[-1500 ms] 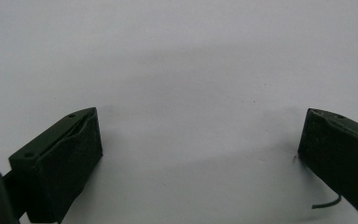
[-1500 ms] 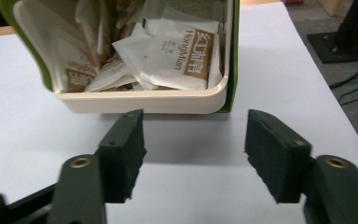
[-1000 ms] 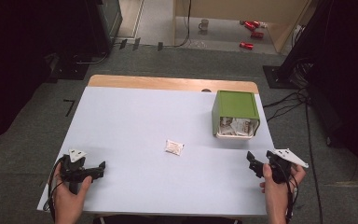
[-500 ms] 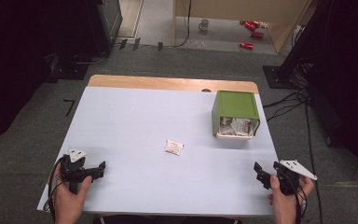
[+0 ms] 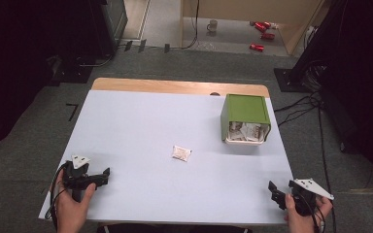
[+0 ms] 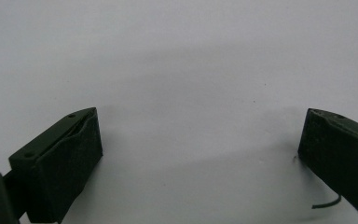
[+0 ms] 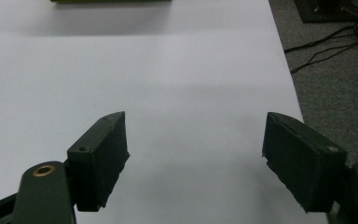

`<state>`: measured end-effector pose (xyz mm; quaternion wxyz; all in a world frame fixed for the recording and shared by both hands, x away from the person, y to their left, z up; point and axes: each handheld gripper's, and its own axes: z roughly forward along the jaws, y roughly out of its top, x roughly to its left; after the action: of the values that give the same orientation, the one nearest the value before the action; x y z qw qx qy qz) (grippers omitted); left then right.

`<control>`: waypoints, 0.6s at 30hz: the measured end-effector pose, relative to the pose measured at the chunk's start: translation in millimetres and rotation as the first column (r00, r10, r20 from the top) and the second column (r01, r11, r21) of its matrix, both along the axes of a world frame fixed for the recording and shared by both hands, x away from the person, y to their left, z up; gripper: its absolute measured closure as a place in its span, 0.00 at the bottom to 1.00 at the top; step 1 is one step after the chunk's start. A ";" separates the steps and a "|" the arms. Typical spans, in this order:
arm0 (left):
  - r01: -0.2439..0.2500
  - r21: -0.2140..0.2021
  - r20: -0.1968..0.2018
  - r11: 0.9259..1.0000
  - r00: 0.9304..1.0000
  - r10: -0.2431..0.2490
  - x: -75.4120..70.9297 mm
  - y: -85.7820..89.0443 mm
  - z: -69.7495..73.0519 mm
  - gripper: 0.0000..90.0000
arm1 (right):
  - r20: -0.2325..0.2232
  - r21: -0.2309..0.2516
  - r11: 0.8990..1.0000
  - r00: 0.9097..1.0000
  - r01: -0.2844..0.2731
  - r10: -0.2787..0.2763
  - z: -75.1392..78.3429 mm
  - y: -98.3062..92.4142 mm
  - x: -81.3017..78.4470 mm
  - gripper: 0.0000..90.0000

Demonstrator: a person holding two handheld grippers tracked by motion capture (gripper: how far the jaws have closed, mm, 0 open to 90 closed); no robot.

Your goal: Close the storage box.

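A small white packet (image 5: 181, 153) lies flat near the middle of the white table (image 5: 145, 126). A green box (image 5: 245, 115) lies on its side at the back right, its open front facing me with several similar packets inside. My left gripper (image 5: 104, 177) rests at the near left corner, jaws pointing right; in the left gripper view it (image 6: 200, 140) stands open over bare table. My right gripper (image 5: 273, 193) sits at the near right corner, pointing left. In the right gripper view it (image 7: 196, 140) is open with nothing between its jaws, and the green box (image 7: 112, 1) edges the top.
A wooden strip (image 5: 175, 86) runs along the table's far edge. Grey carpet with black cables (image 7: 326, 46) lies just past the table's right edge. On the floor beyond the table stand a mug (image 5: 212, 25) and red cans (image 5: 262, 34). Dark equipment flanks both sides.
My right gripper has drawn back toward the near right corner of the table and sunk a little, jaws still open. The left gripper, the packet and the box have stayed put.
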<state>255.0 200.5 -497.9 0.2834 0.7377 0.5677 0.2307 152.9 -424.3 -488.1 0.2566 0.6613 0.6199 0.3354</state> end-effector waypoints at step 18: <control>0.000 0.000 0.000 1.000 1.000 0.000 0.0 0.0 0.0 0.00 | -0.026 -0.111 0.994 1.000 -0.019 0.016 -14.3 13.9 7.4 0.20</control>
<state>255.0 200.5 -497.9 0.2836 0.7376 0.5678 0.2306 160.4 -410.4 -502.4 0.2824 0.6448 0.6465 0.2941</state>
